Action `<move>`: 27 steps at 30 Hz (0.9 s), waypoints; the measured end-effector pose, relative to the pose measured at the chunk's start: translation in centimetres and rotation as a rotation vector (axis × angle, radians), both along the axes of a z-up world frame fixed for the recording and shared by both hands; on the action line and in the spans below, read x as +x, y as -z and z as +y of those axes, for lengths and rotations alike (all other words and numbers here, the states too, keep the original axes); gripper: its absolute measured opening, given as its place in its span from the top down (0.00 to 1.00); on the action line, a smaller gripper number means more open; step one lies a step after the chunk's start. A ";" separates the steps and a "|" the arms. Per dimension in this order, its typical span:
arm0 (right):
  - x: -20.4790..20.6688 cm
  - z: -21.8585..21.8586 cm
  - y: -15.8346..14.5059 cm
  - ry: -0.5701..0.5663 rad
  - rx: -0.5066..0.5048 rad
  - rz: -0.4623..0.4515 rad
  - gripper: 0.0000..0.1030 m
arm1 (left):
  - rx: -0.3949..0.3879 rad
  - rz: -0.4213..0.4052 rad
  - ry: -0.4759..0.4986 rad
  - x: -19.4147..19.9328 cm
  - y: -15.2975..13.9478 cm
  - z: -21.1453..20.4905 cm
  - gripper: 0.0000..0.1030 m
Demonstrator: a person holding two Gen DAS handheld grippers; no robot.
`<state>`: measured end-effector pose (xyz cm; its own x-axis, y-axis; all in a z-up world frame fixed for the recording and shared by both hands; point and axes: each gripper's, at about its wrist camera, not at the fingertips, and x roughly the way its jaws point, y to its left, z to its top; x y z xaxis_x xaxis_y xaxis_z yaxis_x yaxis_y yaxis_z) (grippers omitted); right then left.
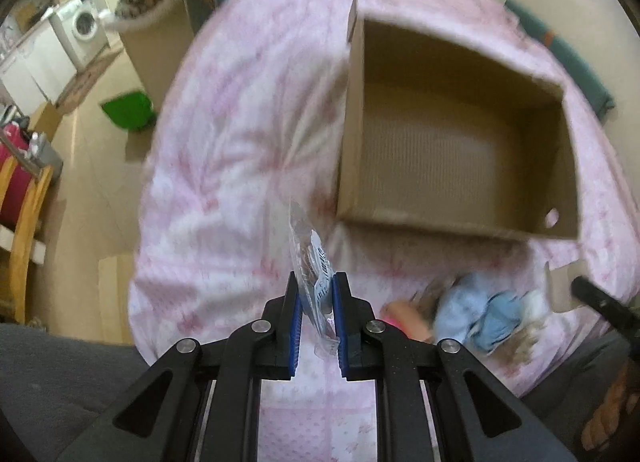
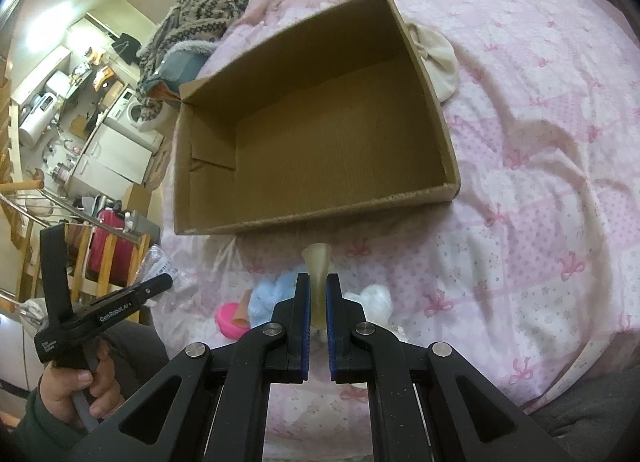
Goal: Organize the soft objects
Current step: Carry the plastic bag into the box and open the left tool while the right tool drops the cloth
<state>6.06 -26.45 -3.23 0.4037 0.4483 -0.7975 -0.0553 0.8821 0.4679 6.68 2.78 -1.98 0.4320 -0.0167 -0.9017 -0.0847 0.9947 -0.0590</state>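
Grippers near box (image 2: 312,129): left (image 1: 314,288) pinches slippery bag (image 1: 310,258), right (image 2: 318,288) clamps yellowish toy (image 2: 317,262); bag may slide free.

A: Where does the left wrist view sit?
B: Above the bed, near the cardboard box (image 1: 452,133), facing its open top from the box's near left corner.
A: And the right wrist?
B: Also close, looking down over the box (image 2: 316,121) from its near side. Both share the box and the pink quilt (image 1: 240,141) around it.
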 end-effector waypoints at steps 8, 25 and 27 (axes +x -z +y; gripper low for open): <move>1.2 0.5 -4.7 -0.033 -0.059 -0.135 0.92 | 0.036 -0.193 0.031 1.7 -6.1 -1.6 0.87; 7.5 -0.3 -2.9 0.034 -0.059 -0.191 0.92 | 0.066 -0.260 0.165 8.4 -3.4 -7.1 0.87; 7.7 0.0 -1.7 0.026 -0.106 -0.169 0.92 | 0.084 -0.259 0.178 8.7 -2.2 -7.5 0.87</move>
<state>13.79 -26.43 -1.49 0.5460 0.3538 -0.7594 -0.1022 0.9278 0.3587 15.41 -4.75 0.21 0.6443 -0.0423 -0.7636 0.0976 0.9949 0.0272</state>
